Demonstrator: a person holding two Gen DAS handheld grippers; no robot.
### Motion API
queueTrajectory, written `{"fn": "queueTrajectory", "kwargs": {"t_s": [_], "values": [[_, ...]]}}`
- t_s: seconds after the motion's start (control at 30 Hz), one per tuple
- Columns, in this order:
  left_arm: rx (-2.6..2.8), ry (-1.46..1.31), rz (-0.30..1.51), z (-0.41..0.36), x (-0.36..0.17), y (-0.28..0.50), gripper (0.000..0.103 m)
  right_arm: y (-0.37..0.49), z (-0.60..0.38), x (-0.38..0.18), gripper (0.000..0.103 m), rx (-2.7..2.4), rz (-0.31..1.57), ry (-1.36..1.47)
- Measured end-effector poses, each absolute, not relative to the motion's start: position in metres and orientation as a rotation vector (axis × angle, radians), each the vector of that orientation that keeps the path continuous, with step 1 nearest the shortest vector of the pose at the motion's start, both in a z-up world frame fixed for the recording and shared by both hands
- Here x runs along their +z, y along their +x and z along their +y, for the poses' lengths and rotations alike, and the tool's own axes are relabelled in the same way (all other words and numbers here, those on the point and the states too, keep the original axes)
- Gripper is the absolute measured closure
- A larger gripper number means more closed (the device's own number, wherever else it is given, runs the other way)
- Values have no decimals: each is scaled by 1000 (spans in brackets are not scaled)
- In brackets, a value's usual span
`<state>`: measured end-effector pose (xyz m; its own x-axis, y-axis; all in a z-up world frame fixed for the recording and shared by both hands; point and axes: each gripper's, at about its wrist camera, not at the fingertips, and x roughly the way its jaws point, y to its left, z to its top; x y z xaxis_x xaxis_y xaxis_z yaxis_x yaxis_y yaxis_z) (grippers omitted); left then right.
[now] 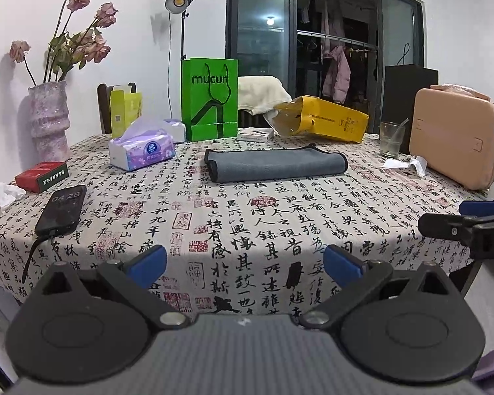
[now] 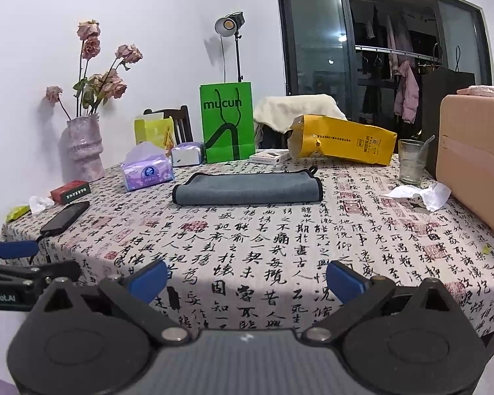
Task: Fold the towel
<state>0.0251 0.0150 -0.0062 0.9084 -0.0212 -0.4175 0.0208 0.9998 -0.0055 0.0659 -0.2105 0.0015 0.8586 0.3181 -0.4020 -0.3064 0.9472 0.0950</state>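
A grey towel with black edging lies folded into a long flat strip on the far half of the table; it also shows in the right wrist view. My left gripper is open and empty, held back over the table's near edge, well short of the towel. My right gripper is open and empty too, also at the near edge. Each gripper shows at the side of the other's view: the right one and the left one.
The table wears a calligraphy-print cloth. Around the towel stand a tissue pack, green bag, yellow bag, glass, pink case, phone, red box and vase.
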Motion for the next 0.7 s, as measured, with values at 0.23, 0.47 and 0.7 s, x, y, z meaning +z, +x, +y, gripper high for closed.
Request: {"fn": "queueTrajectory", "kwargs": {"t_s": [0.23,0.47,0.7], "values": [[-25,13,429,11,-8,20,0,56,-209,-2,0,336,430,28],[-24,9,422,12,-9,13,0,47,-210,-2,0,337,425,36],[-27,8,420,13,-12,5,0,37,-211,-3,0,337,426,42]]}}
